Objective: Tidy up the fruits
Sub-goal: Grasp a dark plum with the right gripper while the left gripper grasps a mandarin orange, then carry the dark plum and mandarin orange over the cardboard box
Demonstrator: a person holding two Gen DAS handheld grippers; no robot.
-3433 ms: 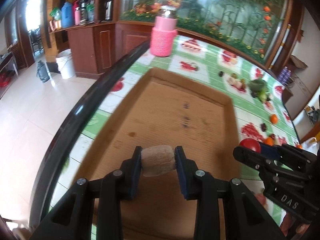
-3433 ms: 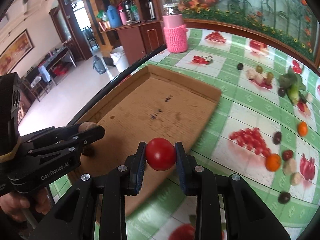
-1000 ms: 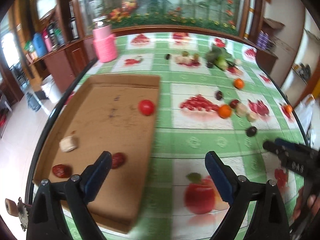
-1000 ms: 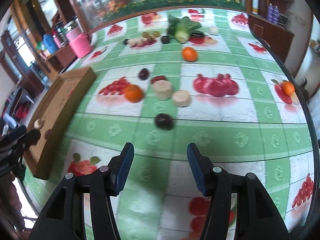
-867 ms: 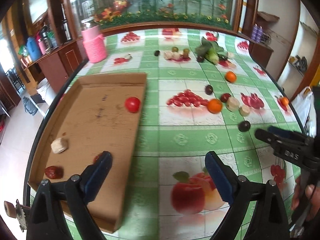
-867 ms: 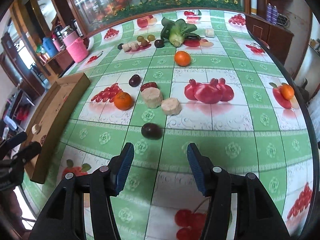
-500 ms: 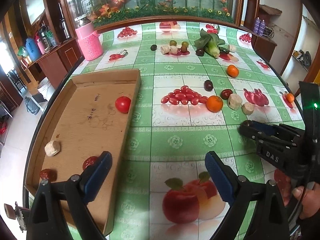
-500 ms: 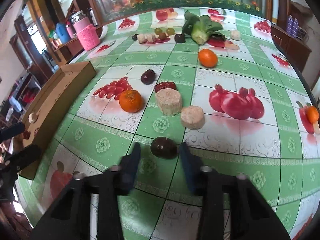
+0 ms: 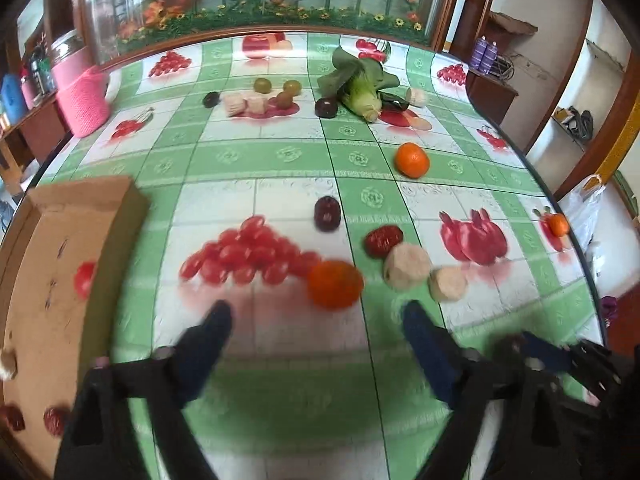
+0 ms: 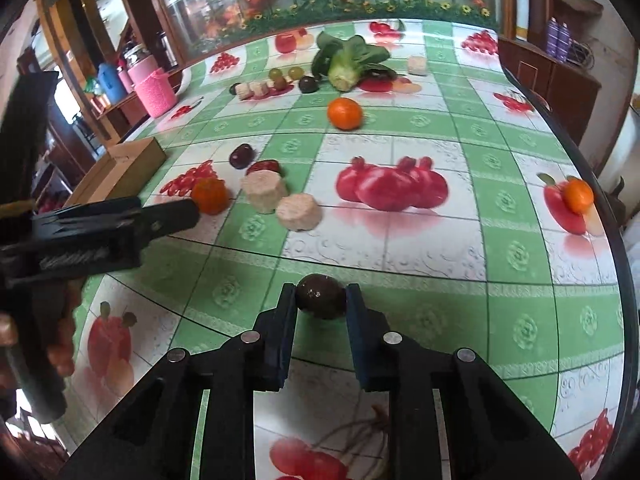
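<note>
My right gripper (image 10: 320,302) is shut on a dark brown round fruit (image 10: 320,294) that rests on the green fruit-print tablecloth. My left gripper (image 9: 316,318) has its jaws closing, with nothing touching the pads. An orange (image 9: 335,283) lies just beyond its fingertips, in line with the gap. In the right wrist view the left gripper (image 10: 188,212) reaches in from the left, its tip beside that orange (image 10: 210,196). The cardboard tray (image 9: 60,220) at the left holds a tomato (image 9: 84,279), red dates and a pale chunk.
Right of the orange lie two pale chunks (image 9: 407,266), a red date (image 9: 383,238) and a dark plum (image 9: 327,213). Farther back are another orange (image 9: 412,159), leafy greens (image 9: 360,84) and a pink holder (image 9: 82,100). The table's edge curves close at the right.
The left gripper has moved right from over the tray to the near orange, and its jaws have narrowed. The right gripper has advanced and shut on the dark fruit.
</note>
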